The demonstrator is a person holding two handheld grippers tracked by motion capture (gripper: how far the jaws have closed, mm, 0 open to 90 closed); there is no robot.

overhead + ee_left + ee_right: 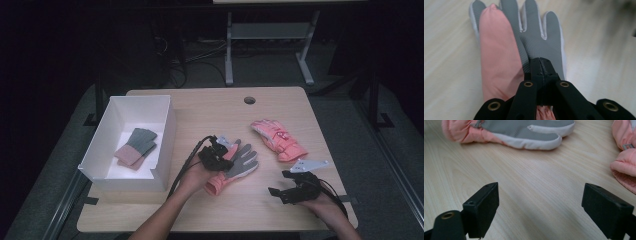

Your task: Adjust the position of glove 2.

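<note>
The left gripper (218,148) has its two black jaws pressed together on the pink fabric glove with a grey textured palm (235,167), pinching the palm material near the wrist end. In the left gripper view the glove (524,42) stretches straight ahead of the closed jaws, grey fingers pointing away, a pink fold lying along the left side of the jaws. Whether the glove is lifted or rests on the light wooden table (210,110) I cannot tell.

The right gripper (285,187) has its jaws spread wide with nothing between them, only bare tabletop. Beyond them lies the held glove (524,132), and off past the right jaw a second padded pink glove (624,157), well apart from both jaws.
</note>
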